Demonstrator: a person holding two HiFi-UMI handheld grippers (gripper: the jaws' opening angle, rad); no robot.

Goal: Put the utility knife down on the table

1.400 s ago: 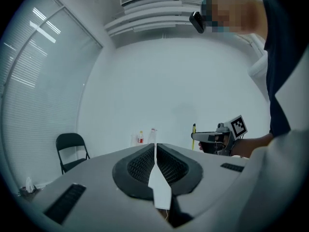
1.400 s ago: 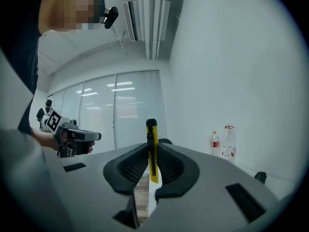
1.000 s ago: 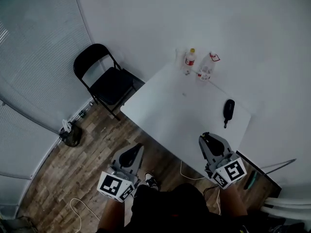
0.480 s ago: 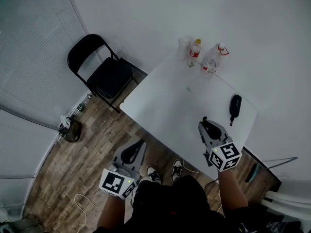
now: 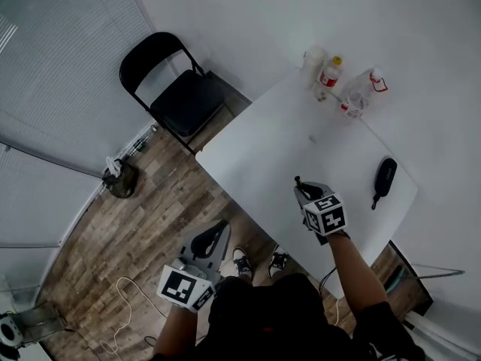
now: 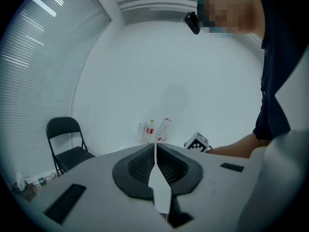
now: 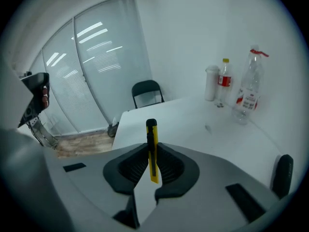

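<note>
The right claw (image 5: pixel 300 186) was held out over the bench (image 5: pixel 255 153) on an extended forearm (image 5: pixel 353 265), tilted steeply down towards the white top, marker cube uppermost. Its jaws stood part-way closed and clamped on the knife (image 7: pixel 151 135), a yellow body with a black slider. The knife sat edge-on between the pads, and its front end stuck out past the jaw tips. In the head view the knife's end lay over the near half of the bench. Whether it touched the surface could not be told.

The left claw (image 5: pixel 216 232) was held low at the person's side, over the wooden floor (image 5: pixel 113 239) and short of the bench's near edge. It pointed roughly level towards the bench. Its jaws were closed together, only a thin line showing between the pads, and nothing was held in them.

At the far end of the bench stood two bottles (image 5: pixel 328 74). A black pouch (image 5: pixel 385 177) lay near the right edge, well apart from the right claw. A black chair (image 5: pixel 184 100) stood off the bench's left corner.
</note>
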